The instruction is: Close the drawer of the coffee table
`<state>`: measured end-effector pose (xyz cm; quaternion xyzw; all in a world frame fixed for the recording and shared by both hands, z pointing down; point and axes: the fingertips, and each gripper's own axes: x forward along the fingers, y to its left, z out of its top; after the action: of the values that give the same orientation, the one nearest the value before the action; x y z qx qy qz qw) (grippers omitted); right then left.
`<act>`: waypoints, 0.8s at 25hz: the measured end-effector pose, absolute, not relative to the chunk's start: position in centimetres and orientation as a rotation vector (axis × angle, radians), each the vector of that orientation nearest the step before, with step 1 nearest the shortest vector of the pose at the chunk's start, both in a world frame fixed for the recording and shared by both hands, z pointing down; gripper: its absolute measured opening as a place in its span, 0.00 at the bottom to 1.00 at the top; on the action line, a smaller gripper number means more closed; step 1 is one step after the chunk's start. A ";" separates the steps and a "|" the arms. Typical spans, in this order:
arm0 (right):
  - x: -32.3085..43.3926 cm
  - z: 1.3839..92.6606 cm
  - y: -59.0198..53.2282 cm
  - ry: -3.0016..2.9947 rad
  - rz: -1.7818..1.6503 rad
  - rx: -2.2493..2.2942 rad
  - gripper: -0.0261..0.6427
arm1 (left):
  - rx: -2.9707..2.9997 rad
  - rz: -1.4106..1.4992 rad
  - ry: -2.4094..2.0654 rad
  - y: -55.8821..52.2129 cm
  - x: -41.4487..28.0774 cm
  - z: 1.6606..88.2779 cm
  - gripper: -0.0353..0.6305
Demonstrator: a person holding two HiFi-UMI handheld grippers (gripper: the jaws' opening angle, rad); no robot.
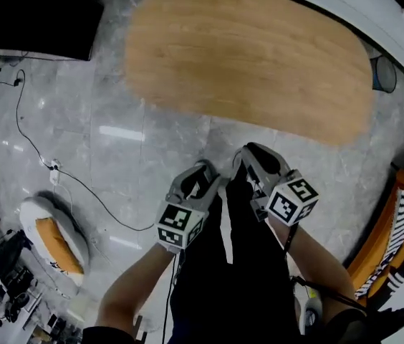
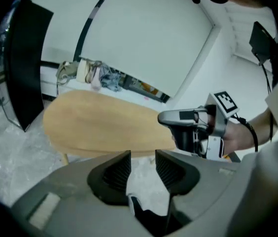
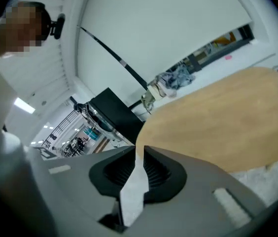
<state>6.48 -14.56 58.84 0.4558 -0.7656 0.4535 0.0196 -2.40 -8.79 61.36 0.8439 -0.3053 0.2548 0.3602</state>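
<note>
The coffee table (image 1: 252,56) has an oval light-wood top and stands on the grey tiled floor ahead of me. From above, no drawer shows. Both grippers hover in the air on the near side of it, apart from it. My left gripper (image 1: 200,172) is open with nothing between its jaws; its own view shows the jaws (image 2: 143,157) gaping over the floor, the table (image 2: 104,127) beyond. My right gripper (image 1: 249,156) sits close beside it, also seen from the left one (image 2: 178,118). Its jaws (image 3: 140,154) stand only a narrow gap apart, empty, facing the table (image 3: 218,127).
A black cabinet (image 1: 37,20) stands at the far left, with a cable (image 1: 37,149) trailing over the floor. A white and orange object (image 1: 55,239) lies at the left. A wooden chair with a striped cushion (image 1: 395,228) is at the right. My black trousers (image 1: 238,271) fill the bottom.
</note>
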 end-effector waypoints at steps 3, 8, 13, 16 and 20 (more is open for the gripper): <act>7.2 50.0 -14.9 -2.461 1.132 1.431 0.11 | 2.236 0.581 -0.938 -11.8 -3.2 52.6 0.29; 8.5 36.3 -16.0 -2.595 0.756 1.547 0.10 | 2.383 0.397 -1.181 -16.4 -5.4 38.7 0.27; 10.0 25.0 -15.5 -2.643 0.673 1.647 0.07 | 2.523 0.276 -1.213 -15.1 -4.6 26.2 0.20; 10.2 19.5 -16.5 -2.696 0.597 1.673 0.05 | 2.599 0.210 -1.242 -15.9 -4.3 20.4 0.08; 9.5 13.4 -16.7 -2.768 0.483 1.672 0.04 | 2.618 0.090 -1.308 -16.9 -5.2 14.3 0.06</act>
<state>9.50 -16.75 13.39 0.5102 -0.8449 0.1476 -0.0641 -5.24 -16.90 14.29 0.8891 -0.4441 0.0305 0.1067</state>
